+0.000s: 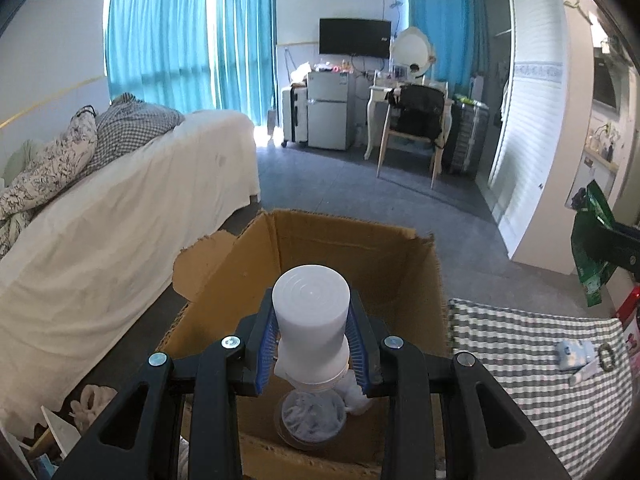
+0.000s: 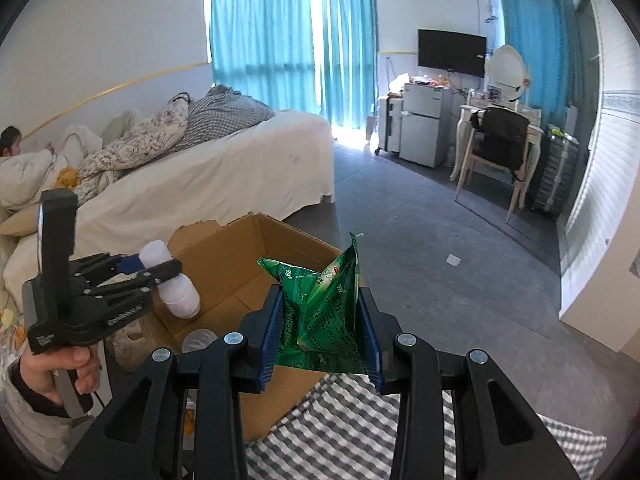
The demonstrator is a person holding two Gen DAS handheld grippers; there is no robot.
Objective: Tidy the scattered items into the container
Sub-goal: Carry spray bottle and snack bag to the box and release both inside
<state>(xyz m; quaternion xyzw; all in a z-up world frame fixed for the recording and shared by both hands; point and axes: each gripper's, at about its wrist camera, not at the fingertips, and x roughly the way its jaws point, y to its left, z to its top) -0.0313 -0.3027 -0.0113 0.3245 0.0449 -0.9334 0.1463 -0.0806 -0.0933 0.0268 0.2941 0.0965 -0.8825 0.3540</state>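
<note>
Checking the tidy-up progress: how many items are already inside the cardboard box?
1 visible: a clear round tub on the floor of the cardboard box. Others may be hidden behind the left gripper and its white bottle.

The cardboard box (image 1: 352,256) stands on the floor between the bed (image 1: 132,200) on its left and the checked cloth (image 1: 532,364) on its right. A plastic cup (image 1: 310,420) lies inside the box.

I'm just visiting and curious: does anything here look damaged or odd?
The cardboard box has a ragged, torn left flap. Otherwise nothing stands out.
</note>
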